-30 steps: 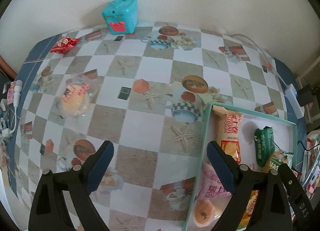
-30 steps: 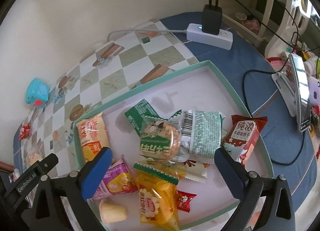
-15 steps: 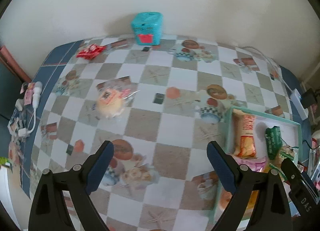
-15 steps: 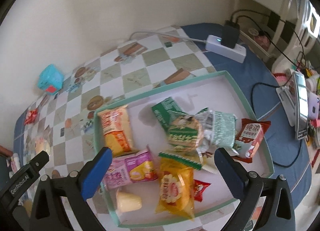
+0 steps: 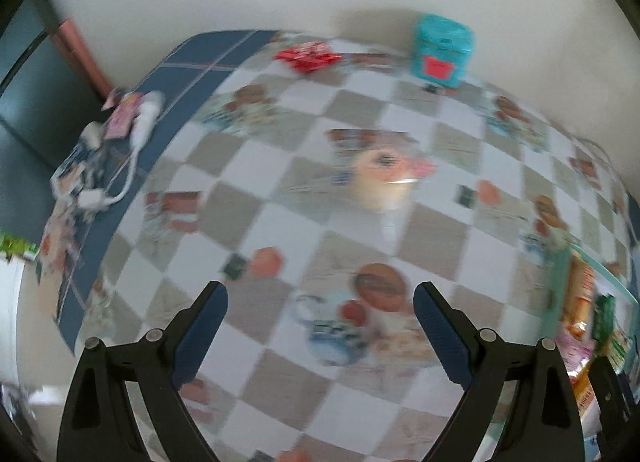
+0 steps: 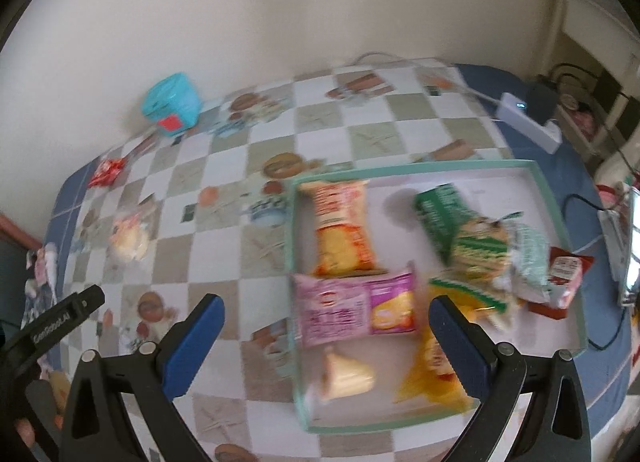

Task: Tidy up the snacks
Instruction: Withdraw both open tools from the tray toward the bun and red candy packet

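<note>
Left wrist view (blurred). Left gripper [image 5: 320, 326] jaws stand wide apart, nothing between them, pointing steeply down at bare checkered worktop [image 5: 280, 229]. Clear-wrapped round bun [image 5: 384, 181] lies straight ahead of the gripper, up-frame and slightly right of the jaw gap, apart from everything else. No clear long axis: the bun reads as roughly round, with crinkled wrapper spreading sideways. Red packet [image 5: 307, 55] lies farther off near the wall, left of the teal box [image 5: 442, 49]. Tray edge [image 5: 560, 262] just enters at far right.

Right wrist view. Right gripper [image 6: 326, 336] jaws also spread, empty, hanging over the near-left corner of the tray [image 6: 294, 221], with the pink packet [image 6: 352, 308] beyond the gap. The tray holds several packets already. The bun [image 6: 128, 238] sits well left of the tray on open worktop; the red packet [image 6: 107, 171] is farther left and back. Left gripper's side arm [image 6: 60, 320] shows at the left edge, on the bun's side.

Judgement: two snacks remain outside the tray. The left gripper is the nearer to the bun, which lies dead ahead of it; a forward reach and descent looks sufficient, any jaw orientation acceptable.
</note>
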